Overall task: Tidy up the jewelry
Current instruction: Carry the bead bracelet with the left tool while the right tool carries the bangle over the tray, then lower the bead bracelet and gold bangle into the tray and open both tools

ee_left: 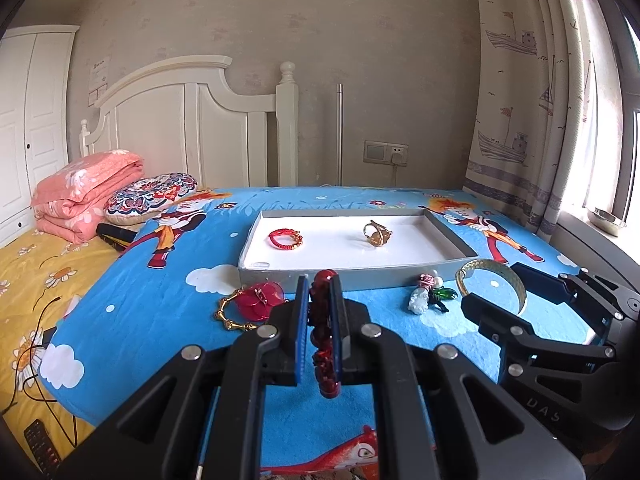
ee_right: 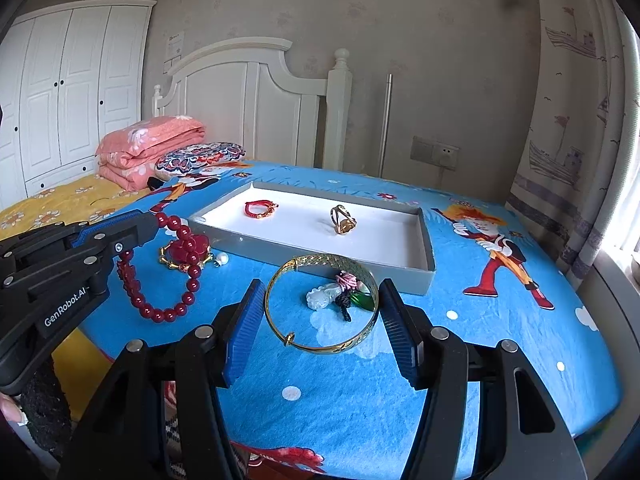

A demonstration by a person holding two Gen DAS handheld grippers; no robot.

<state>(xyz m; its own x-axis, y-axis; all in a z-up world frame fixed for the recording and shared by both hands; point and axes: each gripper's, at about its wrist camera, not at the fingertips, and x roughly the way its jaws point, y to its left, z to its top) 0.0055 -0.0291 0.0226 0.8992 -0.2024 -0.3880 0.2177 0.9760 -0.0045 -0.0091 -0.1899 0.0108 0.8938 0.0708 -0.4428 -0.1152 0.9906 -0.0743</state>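
**Red beads in my left tongs, gold bangle between my right**

Everything sits on the bed under the blue cartoon-print blanket (ee_right: 460, 360). At twelve o'clock from both my tongs lies the shallow grey cardboard tray with a white floor (ee_left: 448, 236). Inside it, well apart, are two small pieces: a red braided cord ring with gold beads (ee_left: 285, 239) toward its nine o'clock end and a gold openwork ring (ee_left: 377, 233) near the middle.

My left tongs (ee_left: 320, 320) are clamped on the dark red bead bracelet (ee_right: 160, 276); in the right wrist view its loop hangs down from them above the blanket. My right tongs (ee_right: 320, 320) stand spread wide, and the broad engraved gold bangle (ee_right: 320, 344) lies flat on the blanket between the two blue pads (ee_right: 240, 332), touching neither as far as I can tell.

Through the bangle's ring, at its twelve o'clock side, I see a little cluster: a pale jade-like carved pendant with pink cord, a pearl and a green glass drop (ee_right: 340, 294). At ten o'clock from my left tongs, just in front of the tray, lies a gold bamboo-link bracelet with translucent pink discs (ee_left: 252, 304).
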